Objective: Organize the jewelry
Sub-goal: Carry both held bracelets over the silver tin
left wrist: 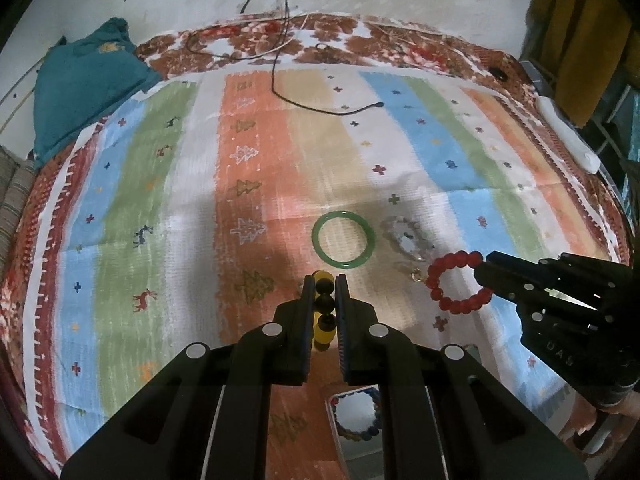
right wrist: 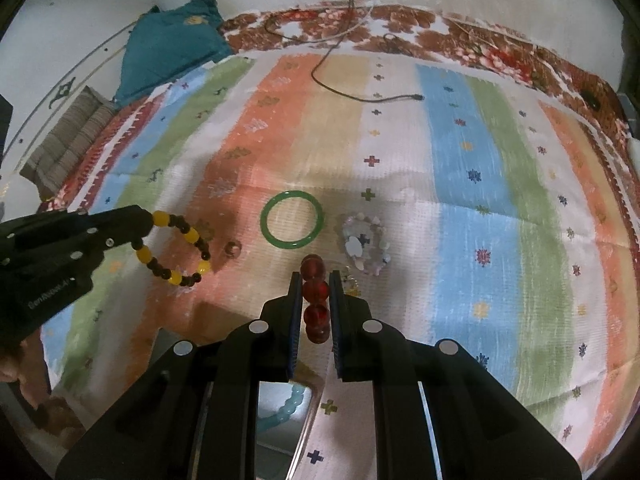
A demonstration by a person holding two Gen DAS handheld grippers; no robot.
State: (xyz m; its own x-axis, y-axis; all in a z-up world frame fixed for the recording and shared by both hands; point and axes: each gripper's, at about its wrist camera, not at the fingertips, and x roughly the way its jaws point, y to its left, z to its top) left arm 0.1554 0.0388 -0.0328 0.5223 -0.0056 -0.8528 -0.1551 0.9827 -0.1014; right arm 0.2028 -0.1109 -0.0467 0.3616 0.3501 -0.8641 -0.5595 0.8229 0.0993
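My left gripper [left wrist: 324,286] is shut on a yellow-and-black bead bracelet [left wrist: 325,304], held above the striped cloth; it also shows in the right wrist view [right wrist: 176,248]. My right gripper [right wrist: 316,280] is shut on a red bead bracelet [right wrist: 316,300], also seen in the left wrist view [left wrist: 456,280]. A green bangle [left wrist: 343,239] [right wrist: 291,219] lies flat on the cloth ahead of both grippers. A pale, whitish bead bracelet [left wrist: 406,240] [right wrist: 365,246] lies just right of it. A small gold piece [left wrist: 416,276] lies near the red bracelet.
A shiny tray [left wrist: 356,424] below the left gripper holds a blue-and-dark bead bracelet; the tray in the right wrist view [right wrist: 280,412] holds a turquoise bead bracelet. A black cable [left wrist: 328,110] and a teal cloth [left wrist: 84,80] lie at the far side. A small round bead [right wrist: 233,247] lies on the cloth.
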